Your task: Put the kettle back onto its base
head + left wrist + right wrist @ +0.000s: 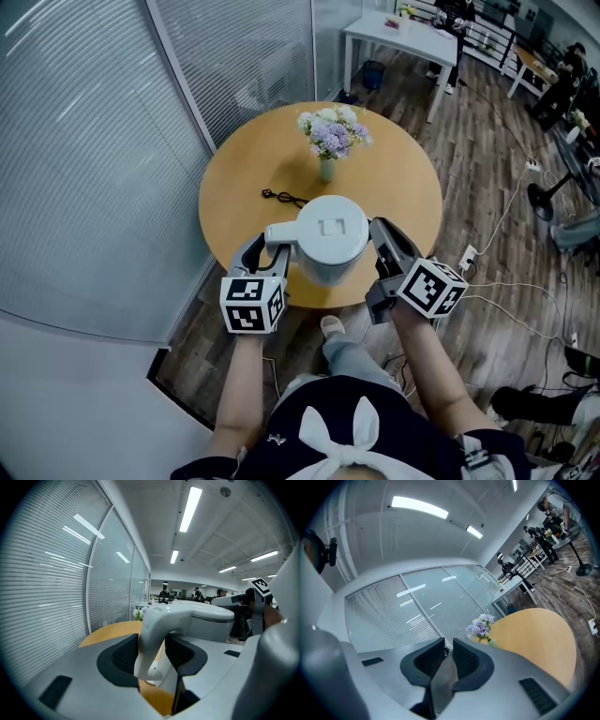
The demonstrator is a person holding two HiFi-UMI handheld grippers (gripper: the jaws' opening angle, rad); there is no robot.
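The white kettle (328, 234) is at the near edge of the round wooden table (403, 187), lid up. My left gripper (272, 248) is shut on the kettle's handle (278, 234); in the left gripper view the handle (157, 634) runs between both dark pads, with the kettle body (206, 620) beyond. My right gripper (380, 230) sits close beside the kettle's right side, and I cannot tell if it touches. In the right gripper view its jaws (447, 656) stand shut with nothing between them. No base shows; whatever is under the kettle is hidden.
A vase of pale purple flowers (330, 136) stands at the table's middle, with a thin black cord (284, 197) left of it. A glass wall with blinds runs along the left. A white desk (394, 36) is behind; cables and a power strip (469, 256) lie on the floor at right.
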